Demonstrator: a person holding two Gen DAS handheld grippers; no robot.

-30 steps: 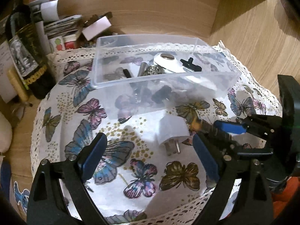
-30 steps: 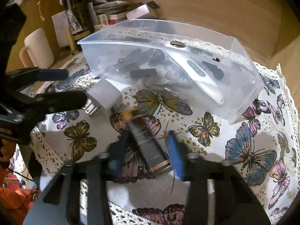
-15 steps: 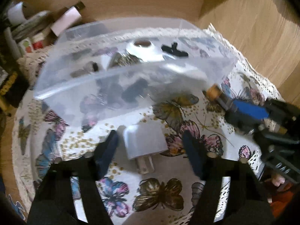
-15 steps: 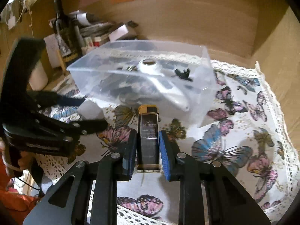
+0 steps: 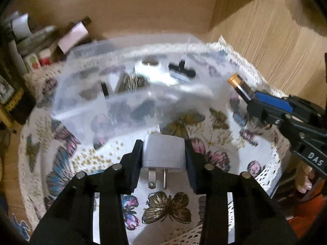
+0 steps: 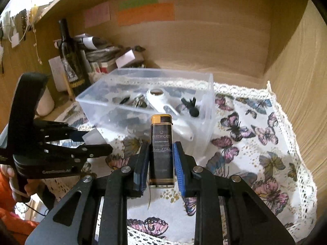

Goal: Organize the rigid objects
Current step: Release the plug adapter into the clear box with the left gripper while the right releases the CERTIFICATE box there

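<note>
A white plug adapter [image 5: 163,157] lies on the butterfly cloth just in front of the clear plastic box [image 5: 122,110], prongs toward me. My left gripper [image 5: 163,144] straddles it; its jaws are closing and both pads touch the adapter's sides. My right gripper [image 6: 161,145] is shut on a black-and-gold lighter [image 6: 161,134], held upright above the cloth in front of the box [image 6: 143,75]. The left wrist view shows the lighter [image 5: 238,82] sticking out of the right gripper [image 5: 251,98] by the box's right end. A white device, keys and small black parts lie in the box.
A dark wine bottle [image 6: 70,61], stacked papers and small cartons [image 6: 102,55] and a white mug [image 6: 46,102] crowd the back left. Wooden walls close the back and the right side [image 6: 296,81]. The butterfly cloth [image 6: 255,143] spreads bare to the right of the box.
My left gripper moved forward over the adapter and its jaws narrowed from wide apart to its sides. My right gripper lifted the lighter off the cloth and tipped it upright.
</note>
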